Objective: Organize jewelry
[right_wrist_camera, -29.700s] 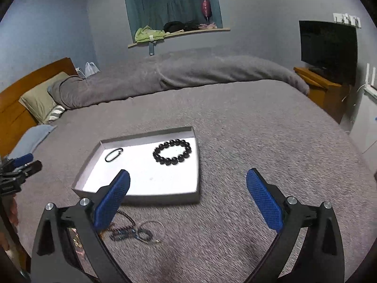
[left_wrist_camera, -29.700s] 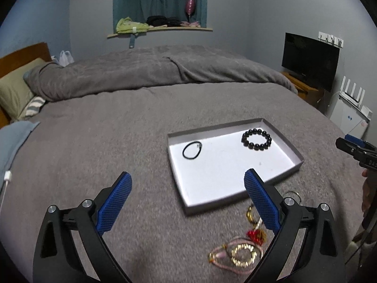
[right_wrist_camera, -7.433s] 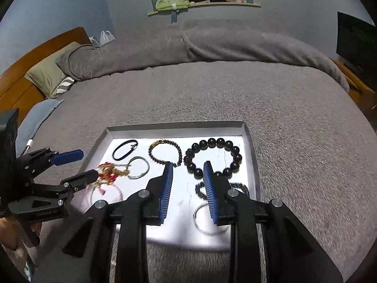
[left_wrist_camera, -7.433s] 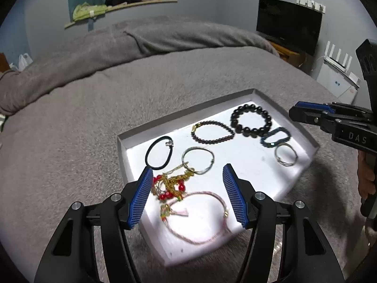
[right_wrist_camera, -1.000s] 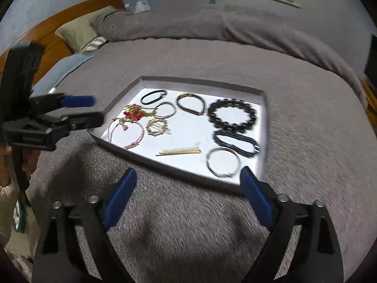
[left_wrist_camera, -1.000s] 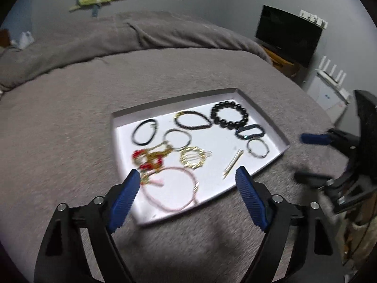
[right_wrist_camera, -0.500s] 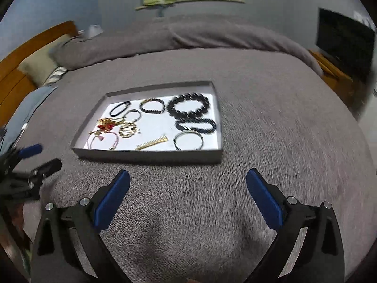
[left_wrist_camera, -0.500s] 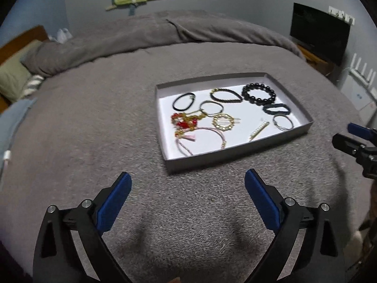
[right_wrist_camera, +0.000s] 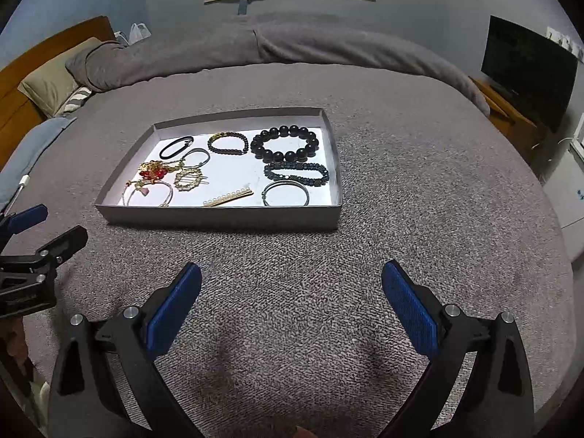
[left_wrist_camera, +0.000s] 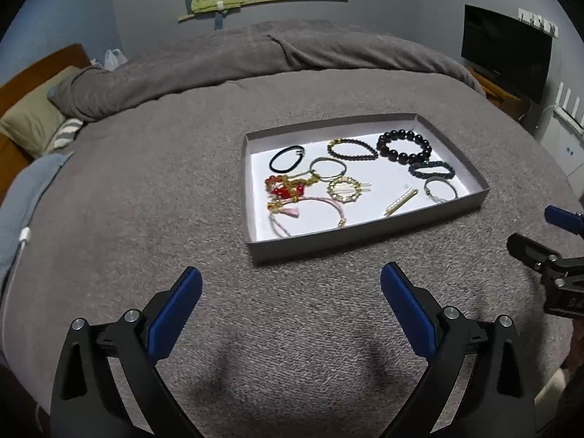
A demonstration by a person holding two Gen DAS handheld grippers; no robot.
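A shallow grey tray (left_wrist_camera: 368, 233) (right_wrist_camera: 219, 217) with a white floor lies on the grey bed cover. Inside it are several pieces: a large black bead bracelet (left_wrist_camera: 403, 146) (right_wrist_camera: 284, 144), a black hair tie (left_wrist_camera: 286, 158) (right_wrist_camera: 176, 147), a gold and red chain (left_wrist_camera: 288, 186) (right_wrist_camera: 153, 172), a pink cord bracelet (left_wrist_camera: 310, 215), a gold round clip (left_wrist_camera: 345, 189) (right_wrist_camera: 188, 179), a pearl hair pin (left_wrist_camera: 400, 201) (right_wrist_camera: 228, 197) and a silver bangle (left_wrist_camera: 440, 189) (right_wrist_camera: 285, 193). My left gripper (left_wrist_camera: 290, 288) stands open and empty over bare cover, near the tray's front. My right gripper (right_wrist_camera: 291, 284) is open and empty too.
A rolled grey duvet (left_wrist_camera: 255, 58) lies across the back of the bed, pillows (left_wrist_camera: 33, 120) at the left by a wooden headboard. A dark TV (left_wrist_camera: 505, 62) on a wooden stand sits at the right, with a white router unit (left_wrist_camera: 567, 124) nearby.
Both grippers have drawn back from the tray, and their views swung to face it squarely. The left jaws spread a little wider. The jewelry in the tray has not moved.
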